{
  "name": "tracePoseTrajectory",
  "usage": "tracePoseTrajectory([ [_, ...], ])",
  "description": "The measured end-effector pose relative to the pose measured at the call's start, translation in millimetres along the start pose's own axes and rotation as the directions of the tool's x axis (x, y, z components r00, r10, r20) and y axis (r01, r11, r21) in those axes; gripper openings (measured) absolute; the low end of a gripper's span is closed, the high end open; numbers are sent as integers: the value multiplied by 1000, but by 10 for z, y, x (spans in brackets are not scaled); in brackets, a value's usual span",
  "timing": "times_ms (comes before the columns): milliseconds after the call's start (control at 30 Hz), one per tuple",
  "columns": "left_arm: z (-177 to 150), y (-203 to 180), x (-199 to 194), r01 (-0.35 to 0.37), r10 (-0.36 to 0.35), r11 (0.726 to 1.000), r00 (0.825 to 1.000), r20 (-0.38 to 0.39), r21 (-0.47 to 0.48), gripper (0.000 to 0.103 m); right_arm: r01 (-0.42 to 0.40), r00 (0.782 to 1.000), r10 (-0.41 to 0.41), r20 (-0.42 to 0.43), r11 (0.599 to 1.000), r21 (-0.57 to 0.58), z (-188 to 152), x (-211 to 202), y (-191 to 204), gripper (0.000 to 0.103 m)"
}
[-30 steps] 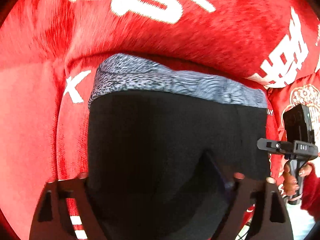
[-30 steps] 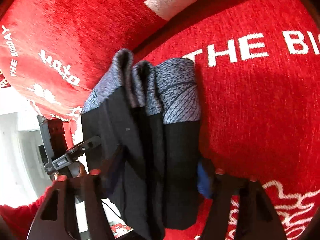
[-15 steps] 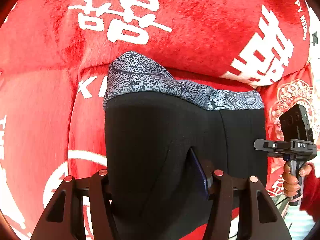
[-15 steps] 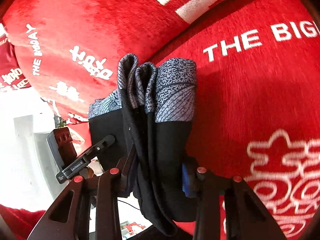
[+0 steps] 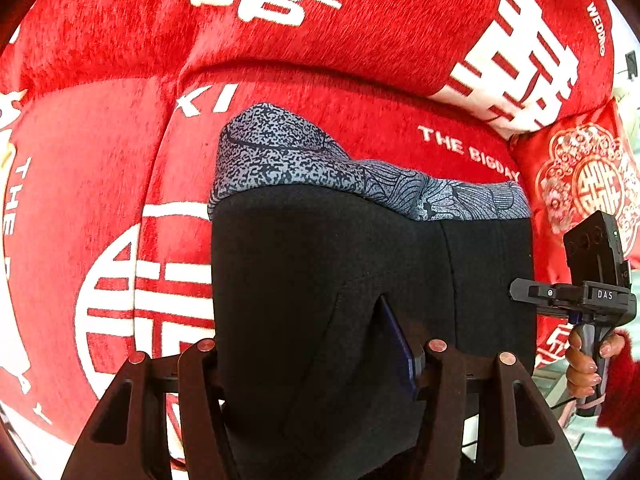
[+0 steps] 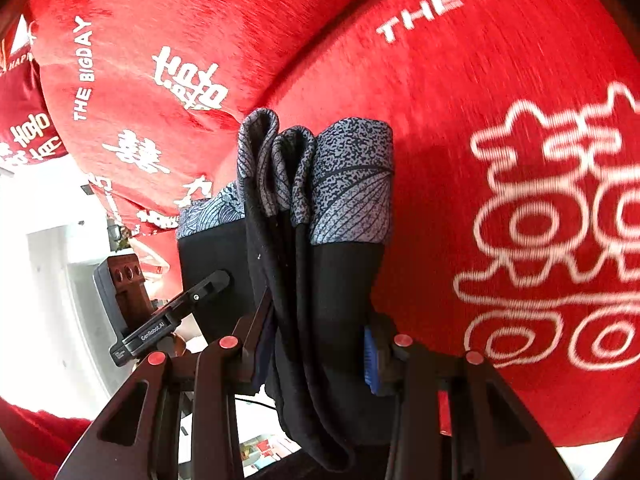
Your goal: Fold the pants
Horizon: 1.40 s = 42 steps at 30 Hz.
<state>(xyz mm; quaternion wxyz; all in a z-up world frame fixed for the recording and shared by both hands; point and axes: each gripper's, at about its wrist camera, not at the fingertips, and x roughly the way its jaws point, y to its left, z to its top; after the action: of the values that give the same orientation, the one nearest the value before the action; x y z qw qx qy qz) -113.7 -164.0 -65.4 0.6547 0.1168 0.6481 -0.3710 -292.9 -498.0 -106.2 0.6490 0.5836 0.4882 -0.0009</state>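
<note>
While the pants [image 5: 332,280] are hanging folded above the red blanket [image 5: 360,40], the left gripper [image 5: 316,356] is clamping their black cloth, its jaws having just been closing on it. The patterned grey waistband [image 5: 288,152] is pointing toward twelve o'clock, the long axis running from six to twelve. Seen from the right wrist, the right gripper [image 6: 312,344] is likewise pinching the bunched layers, its jaws narrowed around them, with the left tool sitting at nine o'clock. A hand [image 5: 588,360] is gripping the right tool's handle at three o'clock.
</note>
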Motion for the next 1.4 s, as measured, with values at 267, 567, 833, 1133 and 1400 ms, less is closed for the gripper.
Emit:
tracePoseTrajectory([
  [267,-223,264,206,-83,82,995,997,-4,-58,72,142,990,-142,7,989,-32,-144,210,31,45],
  [567,-314,278,-163,-234,232,972,968,99,5,73,366,927,-364,96,931,-5,-317,49,74,53],
  [833,-392,-123,-281,-206,180,968,969,170,147,73,448,879,-415,234,888,-109,-629,-168,507,31],
  [1133,72,153,218,-209,202,977,969,142,37,73,523,847,-497,190,844,-123,-380,299,481,31],
  [1400,1,361,375,-187,192,981,974,120,-48,100,491,863,-466,192,864,-110,-371,324,292,31],
])
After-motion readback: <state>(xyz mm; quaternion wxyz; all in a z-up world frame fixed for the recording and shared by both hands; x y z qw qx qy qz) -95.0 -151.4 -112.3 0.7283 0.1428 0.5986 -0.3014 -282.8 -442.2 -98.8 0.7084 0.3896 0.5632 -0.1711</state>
